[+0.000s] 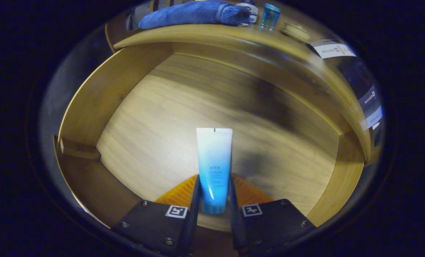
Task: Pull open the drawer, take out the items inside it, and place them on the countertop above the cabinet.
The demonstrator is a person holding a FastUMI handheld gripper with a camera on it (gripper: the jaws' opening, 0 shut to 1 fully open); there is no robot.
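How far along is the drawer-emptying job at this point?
The drawer is pulled open and its wooden floor looks bare. A blue towel and a blue cup already lie on the countertop. In hand: the claw is shut on a blue tube, held above the drawer. Left: set the tube on the countertop.

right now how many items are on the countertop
4: a blue towel, a white item beside it, a blue cup, a small dish. Others may be hidden.
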